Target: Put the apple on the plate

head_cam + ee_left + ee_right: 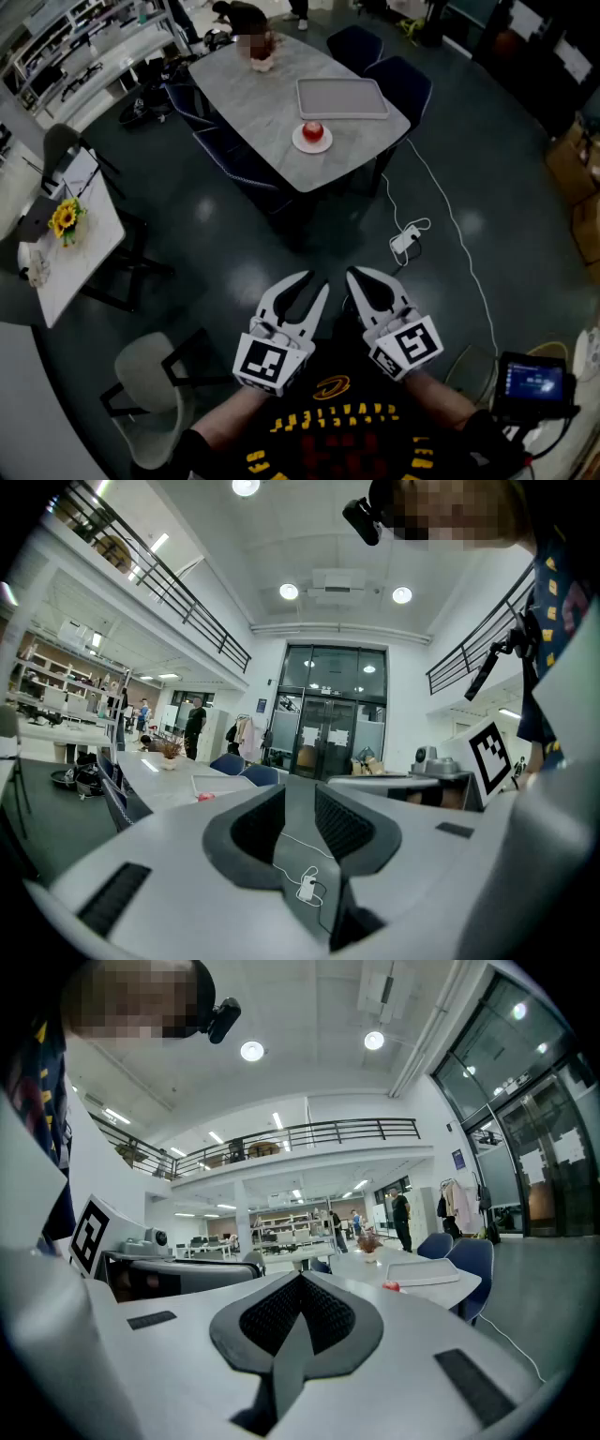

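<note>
Two grippers sit low in front of me in the head view, side by side above the dark floor and well away from the work. My left gripper has its fingers a little apart, a narrow gap with nothing held; in the left gripper view I see the floor and a white adapter on its cable through that gap. My right gripper has its fingers brought together at the tips, and the right gripper view shows the two ribbed pads meeting with nothing between them. The apple is across the room from me, sitting on the small white plate near the close end of the long grey table, far from both grippers. Just behind the plate lies a pale rectangular tray. Blue chairs stand along the table's right side. From the left gripper view the apple shows only as a small red spot on the tabletop, and from the right gripper view likewise, just in front of the tray. The white adapter lies on the floor between me and the table.
</note>
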`<action>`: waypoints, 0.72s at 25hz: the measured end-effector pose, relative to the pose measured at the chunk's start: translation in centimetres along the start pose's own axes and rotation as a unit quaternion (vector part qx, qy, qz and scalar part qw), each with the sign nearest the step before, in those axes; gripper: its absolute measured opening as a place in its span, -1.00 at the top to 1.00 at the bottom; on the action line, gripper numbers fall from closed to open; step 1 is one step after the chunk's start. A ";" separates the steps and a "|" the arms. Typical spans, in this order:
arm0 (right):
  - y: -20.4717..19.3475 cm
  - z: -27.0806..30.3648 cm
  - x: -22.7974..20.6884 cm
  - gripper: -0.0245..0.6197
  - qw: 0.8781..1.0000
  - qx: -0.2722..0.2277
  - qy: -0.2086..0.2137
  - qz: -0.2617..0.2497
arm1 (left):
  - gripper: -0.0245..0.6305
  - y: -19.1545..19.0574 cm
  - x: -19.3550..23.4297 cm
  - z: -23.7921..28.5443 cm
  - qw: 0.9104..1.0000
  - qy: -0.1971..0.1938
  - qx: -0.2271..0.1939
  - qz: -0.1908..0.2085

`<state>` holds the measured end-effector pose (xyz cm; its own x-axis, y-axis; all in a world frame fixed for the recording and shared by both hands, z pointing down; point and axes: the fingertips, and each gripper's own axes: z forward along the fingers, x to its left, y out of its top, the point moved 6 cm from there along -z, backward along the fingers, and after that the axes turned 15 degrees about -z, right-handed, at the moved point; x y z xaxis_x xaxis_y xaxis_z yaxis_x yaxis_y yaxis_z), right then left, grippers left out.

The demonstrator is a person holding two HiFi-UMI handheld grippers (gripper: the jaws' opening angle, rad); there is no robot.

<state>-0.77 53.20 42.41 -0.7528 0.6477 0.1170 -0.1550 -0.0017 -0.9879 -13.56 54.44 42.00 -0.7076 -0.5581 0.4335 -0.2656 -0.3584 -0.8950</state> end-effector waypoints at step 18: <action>-1.5 2.3 -5.3 0.90 0.999 0.004 0.023 0.027 | 0.62 0.1 0.7 5.7 1.000 0.022 0.002 -0.007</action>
<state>1.94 48.01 43.49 -0.7302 0.6807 0.0595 -0.1209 -0.0430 -0.9917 -10.29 49.75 42.82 -0.7322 -0.5194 0.4405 -0.2734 -0.3682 -0.8886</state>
